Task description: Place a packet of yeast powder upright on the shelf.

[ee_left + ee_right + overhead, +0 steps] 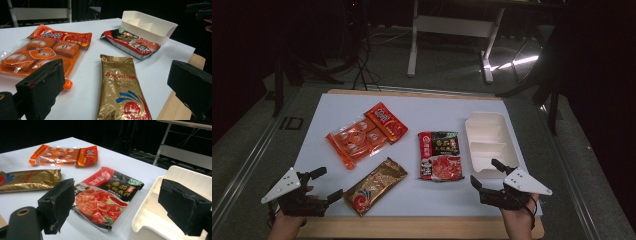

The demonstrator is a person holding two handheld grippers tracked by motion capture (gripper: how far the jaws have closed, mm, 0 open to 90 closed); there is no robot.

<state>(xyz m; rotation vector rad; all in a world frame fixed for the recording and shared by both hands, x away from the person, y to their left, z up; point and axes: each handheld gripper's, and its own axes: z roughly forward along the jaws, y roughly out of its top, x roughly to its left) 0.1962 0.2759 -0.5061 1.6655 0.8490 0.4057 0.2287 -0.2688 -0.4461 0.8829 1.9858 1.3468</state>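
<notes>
Jaws of the left gripper (323,184) stood wide apart with nothing between them; it touched no packet. Just ahead of its tips lay the gold packet (375,185), flat on the white table sheet (432,107), with the orange packet (364,134) farther off beyond it. The right gripper (486,173) was spread equally wide and held nothing. Its far jaw hung over the near end of the white tray (487,141), and the red-and-black packet (440,155) lay just ahead beside the near jaw, untouched.
</notes>
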